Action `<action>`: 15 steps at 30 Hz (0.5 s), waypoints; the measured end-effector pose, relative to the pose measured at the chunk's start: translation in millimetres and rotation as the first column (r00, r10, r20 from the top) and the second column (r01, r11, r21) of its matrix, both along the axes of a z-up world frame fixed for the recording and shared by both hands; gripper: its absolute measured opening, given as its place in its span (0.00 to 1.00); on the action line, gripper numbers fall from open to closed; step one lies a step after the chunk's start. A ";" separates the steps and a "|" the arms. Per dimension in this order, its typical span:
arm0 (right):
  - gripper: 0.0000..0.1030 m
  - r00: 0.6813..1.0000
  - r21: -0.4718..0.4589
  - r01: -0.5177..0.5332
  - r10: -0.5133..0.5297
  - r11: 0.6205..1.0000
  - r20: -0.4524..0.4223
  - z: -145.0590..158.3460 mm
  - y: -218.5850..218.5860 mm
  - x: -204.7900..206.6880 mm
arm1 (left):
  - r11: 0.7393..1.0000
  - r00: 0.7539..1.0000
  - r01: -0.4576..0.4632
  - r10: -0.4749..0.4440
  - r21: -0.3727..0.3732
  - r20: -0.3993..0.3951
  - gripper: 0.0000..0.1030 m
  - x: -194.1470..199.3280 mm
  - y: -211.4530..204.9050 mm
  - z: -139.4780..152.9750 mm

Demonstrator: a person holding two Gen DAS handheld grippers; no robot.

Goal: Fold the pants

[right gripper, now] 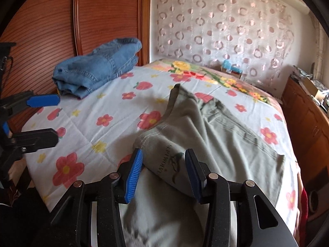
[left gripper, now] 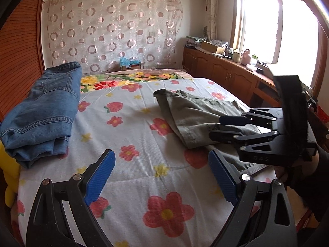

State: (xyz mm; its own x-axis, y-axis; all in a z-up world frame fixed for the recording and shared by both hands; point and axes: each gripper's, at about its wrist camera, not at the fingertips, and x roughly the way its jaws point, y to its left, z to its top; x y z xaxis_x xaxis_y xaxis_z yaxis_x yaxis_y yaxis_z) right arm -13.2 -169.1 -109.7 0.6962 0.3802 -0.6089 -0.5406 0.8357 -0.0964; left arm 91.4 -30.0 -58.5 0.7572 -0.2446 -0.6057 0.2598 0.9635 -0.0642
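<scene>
- Upper left of both views: a folded pair of blue denim jeans [left gripper: 43, 107] [right gripper: 96, 70] lies at the far-left edge of the bed, against the ribbed reddish-brown wooden panel [left gripper: 18, 61] [right gripper: 41, 30].
- Beneath it all spreads the pale bed sheet printed with red flowers and yellow stars [left gripper: 127, 127] [right gripper: 86, 127].
- Lower centre of the left wrist view: the left gripper [left gripper: 162, 175], black with blue ribbed pads, points forward and downward over bare sheet. Its jaws stand wide apart with nothing between them. In the right wrist view it shows at the left edge [right gripper: 41, 119], turned on its side, one finger above the other, over the bed's left border.
- Centre to right: the grey-green cotton pants [left gripper: 197, 115] [right gripper: 216, 127] lie partly doubled over on the right half of the bed, a stitched hem folded back over the rest.
- Lower centre of the right wrist view: the right gripper [right gripper: 164, 175] tilts down over the near part of the pants. Its jaws are part-way apart. The folded hem with a printed logo lies between the pads, which stand clear of the cloth.
- Right of the left wrist view: the same right gripper [left gripper: 218, 127] reaches in sideways from the right edge, its fingertips over the pants' hem, a dark sleeve [left gripper: 314, 175] behind it.
</scene>
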 end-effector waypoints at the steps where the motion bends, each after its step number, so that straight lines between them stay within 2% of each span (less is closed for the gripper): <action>1: 0.44 1.000 -0.014 -0.003 0.003 1.000 -0.005 -1.1 2.6 3.3 | 1.000 1.000 -0.003 0.003 0.000 -0.002 0.90 0.3 1.9 -1.0; 9: 0.44 0.995 -0.113 -0.032 0.020 0.993 -0.101 -14.8 19.5 27.8 | 1.000 1.000 -0.009 0.009 0.001 -0.021 0.90 2.3 4.8 -9.6; 12: 0.44 0.991 -0.075 -0.036 0.026 0.997 -0.128 -16.9 14.8 32.1 | 1.000 1.000 -0.010 0.010 0.001 -0.020 0.90 1.6 4.7 -9.6; 15: 0.26 0.991 -0.049 -0.031 0.025 0.998 -0.133 -15.2 8.8 33.6 | 1.000 1.000 -0.015 0.015 -0.002 -0.025 0.90 2.6 4.8 -11.3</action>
